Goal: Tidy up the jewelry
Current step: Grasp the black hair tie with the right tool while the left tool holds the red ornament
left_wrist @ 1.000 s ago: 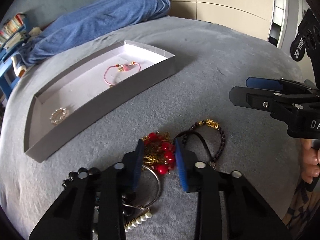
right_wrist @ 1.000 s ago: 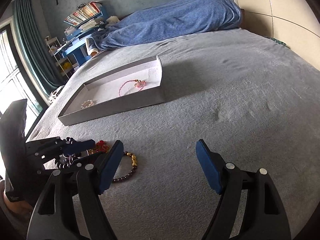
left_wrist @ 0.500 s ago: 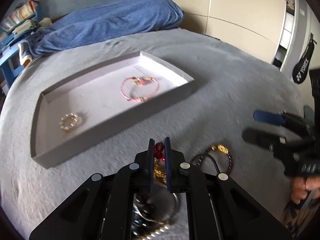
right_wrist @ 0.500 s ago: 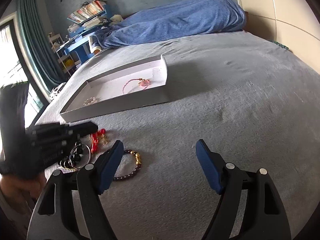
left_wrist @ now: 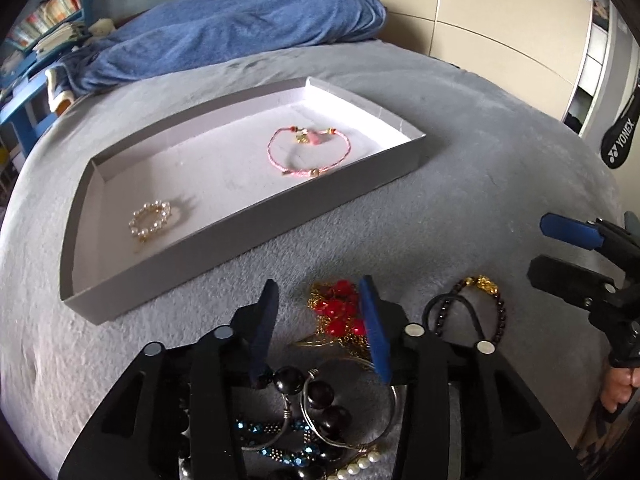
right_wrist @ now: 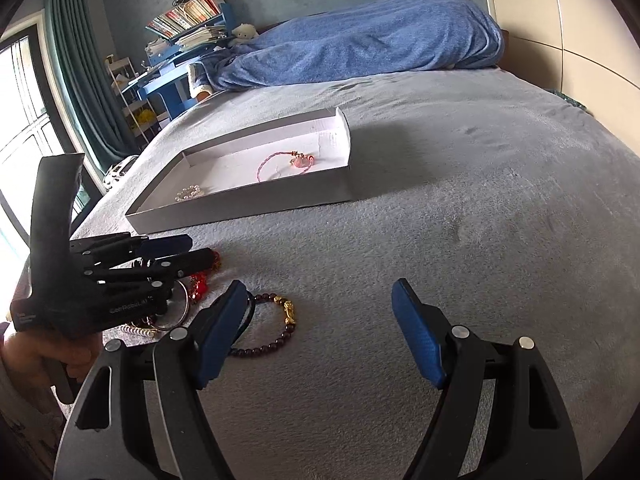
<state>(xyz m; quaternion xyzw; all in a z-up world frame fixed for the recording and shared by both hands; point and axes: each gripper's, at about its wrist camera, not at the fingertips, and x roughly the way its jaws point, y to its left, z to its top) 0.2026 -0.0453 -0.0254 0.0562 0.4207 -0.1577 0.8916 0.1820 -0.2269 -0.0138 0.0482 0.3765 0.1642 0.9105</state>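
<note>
A grey tray (left_wrist: 248,236) (right_wrist: 240,210) lies on the bed and holds a pink cord bracelet (left_wrist: 308,154) (right_wrist: 282,162) and a pearl bracelet (left_wrist: 150,220) (right_wrist: 189,193). A pile of jewelry lies near me: a red bead and gold chain piece (left_wrist: 340,312) (right_wrist: 199,282), a dark bead bracelet with a gold charm (left_wrist: 486,300) (right_wrist: 276,330), and black bead, silver and pearl pieces (left_wrist: 320,404). My left gripper (left_wrist: 320,320) (right_wrist: 188,254) is open over the red bead piece, holding nothing. My right gripper (right_wrist: 320,320) (left_wrist: 560,256) is open and empty to the right of the pile.
A blue blanket (left_wrist: 240,28) (right_wrist: 360,44) is bunched at the far end of the grey bed (right_wrist: 480,208). Blue shelves with books (right_wrist: 184,24) stand beyond the bed. A wardrobe (left_wrist: 500,20) lines the right side.
My left gripper was shut on the red bead piece half a second ago; now its jaws are apart and the piece lies on the bed. The right gripper has stayed open.
</note>
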